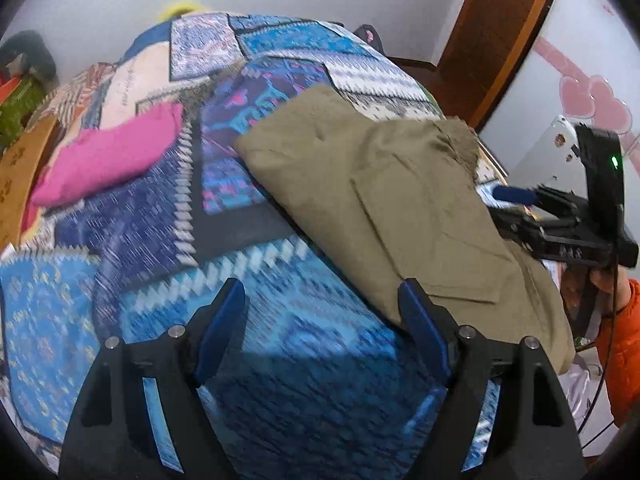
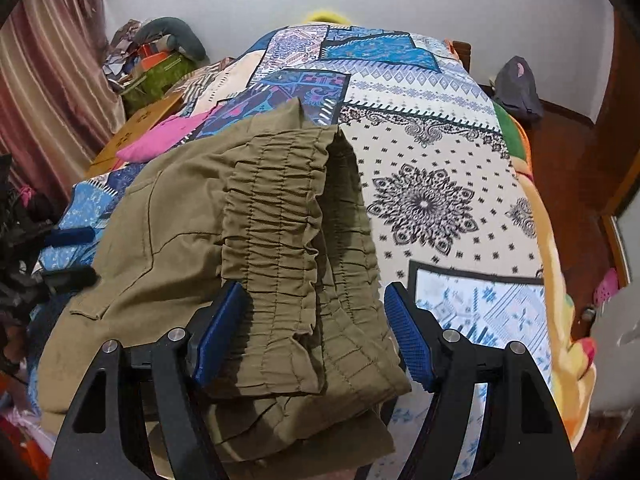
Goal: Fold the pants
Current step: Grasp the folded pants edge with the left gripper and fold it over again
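We hold the left gripper (image 1: 322, 330) and right gripper (image 2: 316, 334) with jaws spread, gripping nothing. One pair of olive pants (image 2: 256, 216) lies at the bed's (image 2: 440, 128) near edge; one pink cloth (image 1: 108, 160) beyond.

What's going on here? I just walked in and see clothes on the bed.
A person with a gripper in each hand is folding olive pants on a patchwork bedspread. The right gripper has its jaws open around the elastic waistband, not clamped. The left gripper is open over the bedspread beside the pants, holding nothing. A pink garment lies farther back.
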`<state>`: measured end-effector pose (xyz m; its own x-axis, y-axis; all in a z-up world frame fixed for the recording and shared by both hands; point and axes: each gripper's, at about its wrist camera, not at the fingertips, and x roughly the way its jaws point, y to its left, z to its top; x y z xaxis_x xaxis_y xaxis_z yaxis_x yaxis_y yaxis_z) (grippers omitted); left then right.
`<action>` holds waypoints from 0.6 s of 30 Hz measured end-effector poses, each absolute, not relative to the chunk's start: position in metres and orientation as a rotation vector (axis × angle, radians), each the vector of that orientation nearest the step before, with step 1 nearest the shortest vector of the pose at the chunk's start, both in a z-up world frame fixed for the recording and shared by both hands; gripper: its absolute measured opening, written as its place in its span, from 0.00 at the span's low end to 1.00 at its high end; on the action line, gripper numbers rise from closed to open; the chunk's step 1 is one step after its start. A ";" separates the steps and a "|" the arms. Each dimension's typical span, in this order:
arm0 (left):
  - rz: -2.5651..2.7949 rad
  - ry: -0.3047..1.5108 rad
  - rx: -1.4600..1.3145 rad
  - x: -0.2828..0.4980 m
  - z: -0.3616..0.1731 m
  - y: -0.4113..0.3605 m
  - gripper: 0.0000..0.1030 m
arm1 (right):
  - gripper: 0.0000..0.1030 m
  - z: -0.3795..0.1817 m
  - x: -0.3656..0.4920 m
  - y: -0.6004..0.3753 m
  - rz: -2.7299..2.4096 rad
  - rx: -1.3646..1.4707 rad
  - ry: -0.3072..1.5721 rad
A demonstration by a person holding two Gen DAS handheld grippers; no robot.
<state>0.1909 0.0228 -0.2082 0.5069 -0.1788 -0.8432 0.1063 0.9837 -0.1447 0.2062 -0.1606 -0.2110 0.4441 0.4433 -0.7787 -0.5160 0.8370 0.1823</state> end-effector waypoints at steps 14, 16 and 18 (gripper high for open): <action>-0.136 1.050 0.059 0.300 -0.226 0.045 0.76 | 0.68 -0.181 0.156 -0.172 0.464 0.045 0.903; -0.160 1.080 0.051 0.309 -0.235 0.045 0.74 | 0.68 -0.183 0.150 -0.170 0.459 0.079 0.915; -0.171 1.100 0.041 0.317 -0.242 0.045 0.66 | 0.68 -0.187 0.144 -0.169 0.458 0.106 0.931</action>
<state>0.3171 0.0455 -0.2421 0.4416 -0.1173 -0.8895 0.1576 0.9861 -0.0518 0.1440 -0.1692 -0.1870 0.5084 0.4248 -0.7491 -0.3344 0.8990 0.2828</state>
